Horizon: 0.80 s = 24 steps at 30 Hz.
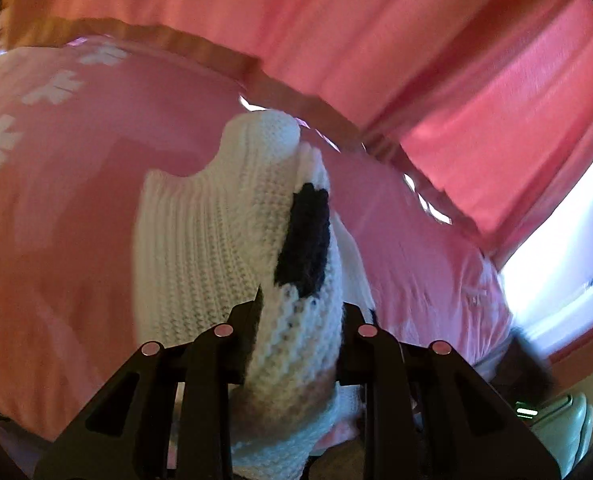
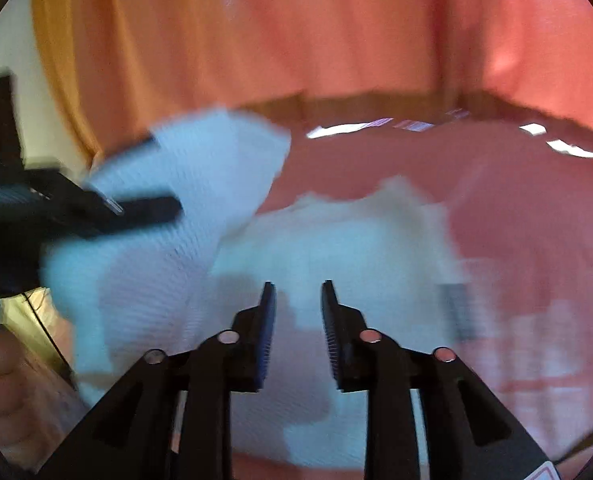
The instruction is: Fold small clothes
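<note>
Knitwear first: a small white knitted garment [image 1: 200,248] with a black patch [image 1: 306,240] on it lies over the pink bedspread [image 1: 56,220], and one fold of it is lifted off the bed. That raised fold runs straight between the fingers of the left gripper [image 1: 300,320], which is pinching the knit tight. Seen from the right wrist, the same garment [image 2: 336,248] spreads pale and blurred across the bedspread [image 2: 536,220], its left part pulled up towards the left gripper [image 2: 152,210], whose black fingers reach in from the side and clamp the cloth.

The right gripper [image 2: 298,320] hovers above the flat part of the garment with its jaws spread apart and nothing between them; whether the tips touch the knit is hard to tell through the blur.

White flower shapes [image 1: 52,88] mark the bedspread on the far left. Behind the bed hang pink curtains [image 1: 416,60], glowing orange-red in the right wrist view [image 2: 256,40]. Bright daylight shows at a window [image 1: 568,240] to the right. A hand [image 2: 4,392] appears blurred at the lower left edge.
</note>
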Motion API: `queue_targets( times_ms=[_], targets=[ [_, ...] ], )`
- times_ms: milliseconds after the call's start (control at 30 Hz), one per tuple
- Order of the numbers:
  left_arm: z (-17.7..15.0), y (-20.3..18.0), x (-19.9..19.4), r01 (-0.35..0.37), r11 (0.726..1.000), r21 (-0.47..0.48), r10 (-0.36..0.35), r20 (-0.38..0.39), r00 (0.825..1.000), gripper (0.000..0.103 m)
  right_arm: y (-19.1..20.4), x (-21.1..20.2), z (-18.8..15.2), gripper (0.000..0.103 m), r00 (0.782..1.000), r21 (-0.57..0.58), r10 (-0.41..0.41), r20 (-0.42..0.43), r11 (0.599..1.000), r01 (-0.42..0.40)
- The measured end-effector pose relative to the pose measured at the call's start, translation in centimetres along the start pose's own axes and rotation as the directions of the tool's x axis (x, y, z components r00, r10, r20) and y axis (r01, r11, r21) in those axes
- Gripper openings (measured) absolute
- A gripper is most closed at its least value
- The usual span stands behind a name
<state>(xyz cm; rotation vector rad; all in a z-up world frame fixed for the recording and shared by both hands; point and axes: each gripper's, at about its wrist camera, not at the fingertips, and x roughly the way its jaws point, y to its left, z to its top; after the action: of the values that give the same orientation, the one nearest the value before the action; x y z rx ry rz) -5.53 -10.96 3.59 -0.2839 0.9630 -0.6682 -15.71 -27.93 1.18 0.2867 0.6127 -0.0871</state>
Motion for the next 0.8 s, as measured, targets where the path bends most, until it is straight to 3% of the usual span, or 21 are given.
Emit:
queue_targets(
  times_ms=[100,200,267,333,367,467,567,733,800],
  targets=[
    [-1.4,-2.8,3.8,-0.039,0.997,0.063,0.042,-0.05,0.998,0.024,-4.1,-3.3,-1.4,0.032,0.998,0.067,-0.048,0.027,0.997,0.047],
    [-3.2,-4.2,8.0,-0.116,0.986,0.118,0.128,-0.102,0.987,0.038,-6.6,-4.4,-2.6,0.033,0.998,0.1,-0.068,0.01,0.993,0.067],
    [-4.2,-4.8,8.3,-0.137,0.982,0.129,0.15,-0.093,0.984,0.046,-7.6,-4.8,-2.8,0.033,0.997,0.103,-0.082,0.013,0.991,0.081],
    [-4.7,-5.6,6.3,-0.12,0.983,0.141,0.127,-0.046,0.991,0.076,-8.5,-5.5,-2.5,0.043,0.996,0.102,-0.085,0.034,0.992,0.081],
    [-4.9,-5.8,4.6,-0.112,0.981,0.157,0.116,-0.017,0.993,0.08,-8.6,-5.5,-2.5,0.046,0.996,0.102,-0.084,0.041,0.992,0.079],
    [-5.3,-5.3,0.2,-0.13,0.974,0.186,0.121,0.058,0.991,0.087,-9.2,-6.0,-2.4,0.05,0.998,0.124,-0.038,0.043,0.992,0.033],
    [-5.8,-3.5,-2.5,-0.17,0.97,0.175,0.158,0.08,0.984,0.088,-9.3,-5.5,-1.8,0.053,0.998,0.158,0.066,0.012,0.985,-0.067],
    [-7.3,-0.7,-2.7,-0.309,0.94,0.146,0.301,0.069,0.951,0.088,-7.5,-3.0,-0.9,0.063,0.973,0.205,0.222,-0.064,0.957,-0.205],
    [-7.7,-0.1,-2.5,-0.32,0.937,0.138,0.315,0.056,0.947,0.088,-7.0,-1.6,-0.5,0.064,0.968,0.22,0.231,-0.097,0.954,-0.205]
  ],
)
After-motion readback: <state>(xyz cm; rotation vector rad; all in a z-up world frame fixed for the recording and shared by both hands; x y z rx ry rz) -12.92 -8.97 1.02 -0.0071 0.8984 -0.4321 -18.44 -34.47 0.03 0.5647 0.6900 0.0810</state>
